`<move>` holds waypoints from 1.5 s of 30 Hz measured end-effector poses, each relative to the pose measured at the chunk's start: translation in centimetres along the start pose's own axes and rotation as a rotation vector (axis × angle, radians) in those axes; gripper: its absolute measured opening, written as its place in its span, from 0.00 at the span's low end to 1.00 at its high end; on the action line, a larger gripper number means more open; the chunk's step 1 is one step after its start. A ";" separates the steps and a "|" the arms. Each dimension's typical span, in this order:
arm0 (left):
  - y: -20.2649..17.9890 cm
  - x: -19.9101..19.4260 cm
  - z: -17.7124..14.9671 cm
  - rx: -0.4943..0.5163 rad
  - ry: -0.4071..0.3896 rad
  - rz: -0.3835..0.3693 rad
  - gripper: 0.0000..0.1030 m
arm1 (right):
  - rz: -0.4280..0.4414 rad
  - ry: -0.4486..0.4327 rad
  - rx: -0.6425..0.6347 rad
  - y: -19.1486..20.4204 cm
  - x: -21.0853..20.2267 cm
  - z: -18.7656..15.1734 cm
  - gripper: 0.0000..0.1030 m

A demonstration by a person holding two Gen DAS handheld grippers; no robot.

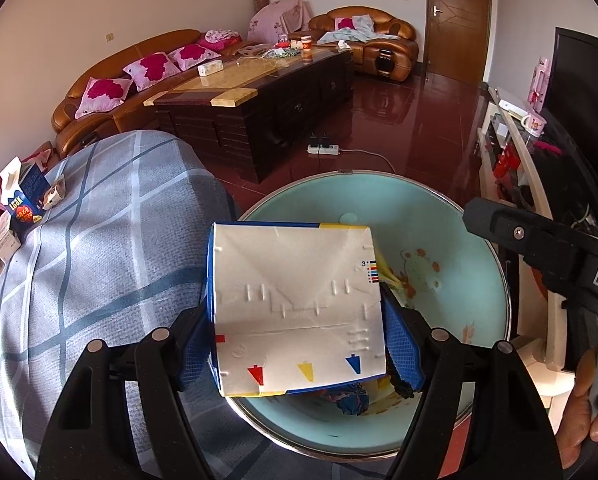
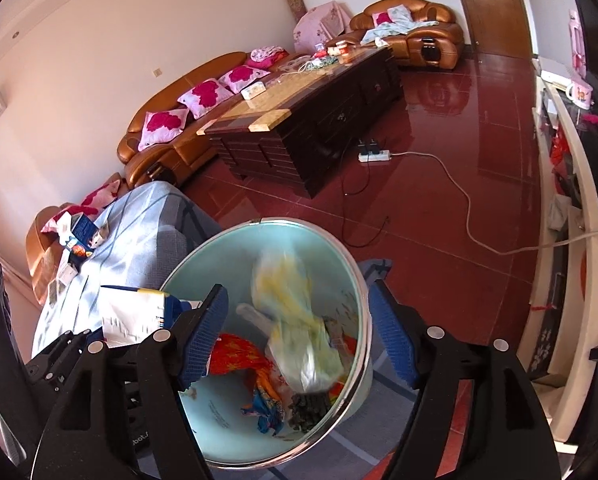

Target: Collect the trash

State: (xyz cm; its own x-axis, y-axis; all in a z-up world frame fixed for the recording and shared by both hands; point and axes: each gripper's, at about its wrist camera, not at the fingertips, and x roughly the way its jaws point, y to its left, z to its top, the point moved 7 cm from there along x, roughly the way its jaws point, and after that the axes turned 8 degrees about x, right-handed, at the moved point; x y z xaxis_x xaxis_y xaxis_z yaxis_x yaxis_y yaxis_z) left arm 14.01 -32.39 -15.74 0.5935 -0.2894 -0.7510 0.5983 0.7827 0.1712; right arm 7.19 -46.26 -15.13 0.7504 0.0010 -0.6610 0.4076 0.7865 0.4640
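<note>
Left wrist view: my left gripper [image 1: 297, 320] fingers clamp the white carton [image 1: 295, 308] above the teal bin [image 1: 439, 216], checked cloth [image 1: 99, 240] beside, right wrist view: my right gripper [image 2: 299, 336] fingers wide, empty, yellow bag [image 2: 299, 320] blurred inside bin.

Motion-blurred yellow-white wrapper [image 2: 295, 320] above the bin [image 2: 339, 258], its print unreadable.

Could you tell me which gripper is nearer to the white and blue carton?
Left. The left gripper clamps the carton over the bin; the right gripper stands open beside it.
</note>
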 end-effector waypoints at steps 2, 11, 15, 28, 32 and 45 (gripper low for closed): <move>0.0 0.0 0.1 -0.005 0.001 -0.003 0.71 | -0.008 -0.013 0.012 -0.5 -0.4 0.2 0.70; -0.2 -1.4 1.3 0.015 -0.063 0.035 0.93 | -0.008 -0.048 0.092 -2.1 -1.7 0.6 0.70; -0.4 -2.2 1.7 0.030 -0.088 0.042 0.94 | -0.003 -0.076 0.119 -2.4 -2.6 0.5 0.70; 2.5 -6.6 -0.7 -0.013 -0.139 0.124 0.94 | -0.016 -0.212 0.144 -0.8 -6.7 -1.2 0.81; 3.4 -8.4 -1.6 -0.033 -0.160 0.136 0.94 | -0.032 -0.255 0.109 0.6 -8.5 -2.1 0.82; 7.2 -16.9 -3.4 -0.114 -0.344 0.180 0.94 | -0.064 -0.410 -0.031 6.0 -15.4 -4.1 0.83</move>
State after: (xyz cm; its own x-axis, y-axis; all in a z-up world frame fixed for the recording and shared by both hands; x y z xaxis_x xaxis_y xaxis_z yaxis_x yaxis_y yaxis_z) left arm 6.41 -20.01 -3.97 0.8404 -0.2943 -0.4551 0.4162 0.8883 0.1942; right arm -4.06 -39.00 -4.63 0.8718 -0.2895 -0.3951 0.4489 0.7950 0.4080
